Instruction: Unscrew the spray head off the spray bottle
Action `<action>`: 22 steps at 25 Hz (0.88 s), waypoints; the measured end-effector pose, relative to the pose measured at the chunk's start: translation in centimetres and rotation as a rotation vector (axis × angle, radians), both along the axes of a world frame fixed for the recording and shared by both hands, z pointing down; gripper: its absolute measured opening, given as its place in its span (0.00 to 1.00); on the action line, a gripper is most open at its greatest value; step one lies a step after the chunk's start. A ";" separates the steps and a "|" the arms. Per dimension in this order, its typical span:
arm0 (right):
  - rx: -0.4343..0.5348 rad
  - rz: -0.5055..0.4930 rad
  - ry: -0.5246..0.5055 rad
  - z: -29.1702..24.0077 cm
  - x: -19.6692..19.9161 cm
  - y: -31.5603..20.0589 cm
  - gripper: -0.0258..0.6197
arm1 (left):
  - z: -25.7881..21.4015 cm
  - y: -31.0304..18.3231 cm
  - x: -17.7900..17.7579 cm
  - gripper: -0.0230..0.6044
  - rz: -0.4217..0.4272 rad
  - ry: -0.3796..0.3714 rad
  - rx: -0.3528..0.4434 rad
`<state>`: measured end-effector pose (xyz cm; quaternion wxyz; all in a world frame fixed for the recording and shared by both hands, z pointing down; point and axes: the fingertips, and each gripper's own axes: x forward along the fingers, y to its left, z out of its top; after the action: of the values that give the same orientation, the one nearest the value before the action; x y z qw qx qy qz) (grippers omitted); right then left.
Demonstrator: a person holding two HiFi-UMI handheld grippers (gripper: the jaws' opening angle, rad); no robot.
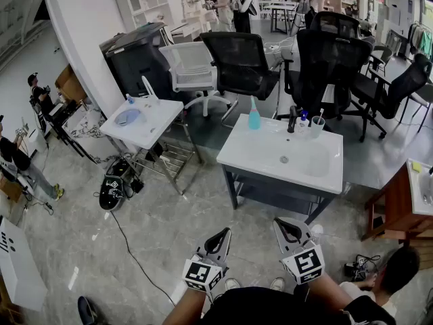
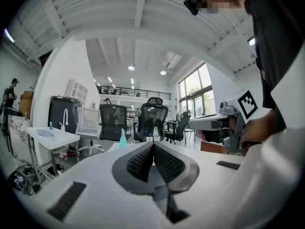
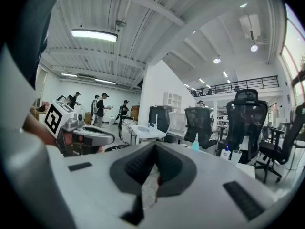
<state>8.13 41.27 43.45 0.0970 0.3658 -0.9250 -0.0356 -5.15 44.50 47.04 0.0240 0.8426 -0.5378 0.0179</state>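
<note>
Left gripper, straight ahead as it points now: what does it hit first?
Likely the near edge of the sink table; only floor lies before it. The left gripper aims right of the teal bottle, height unclear.

teal spray bottle (image 1: 254, 118), white sink table (image 1: 249, 156), black chairs (image 1: 240, 63)

— Can you make out the spray head (image 1: 254, 101) on that small turquoise plastic spray bottle (image 1: 254, 116)?
— No, too small. In the left gripper view, the white body of the left gripper (image 2: 153, 144) hides most of the white basin table (image 1: 245, 153) beneath it.
</note>
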 end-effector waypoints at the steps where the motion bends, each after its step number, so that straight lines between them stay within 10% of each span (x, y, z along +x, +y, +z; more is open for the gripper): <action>1: 0.002 0.002 -0.001 -0.1 -0.1 -0.1 0.04 | 0.0 -0.1 -0.1 0.06 0.000 0.000 0.000; 22: -0.057 0.005 -0.047 0.4 -5.9 0.3 0.05 | 1.2 1.3 -6.2 0.06 -0.024 0.017 -0.018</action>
<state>2.22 41.53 43.85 0.0857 0.3658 -0.9268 -0.0004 -11.39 45.84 48.20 0.0366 0.8360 -0.5473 0.0154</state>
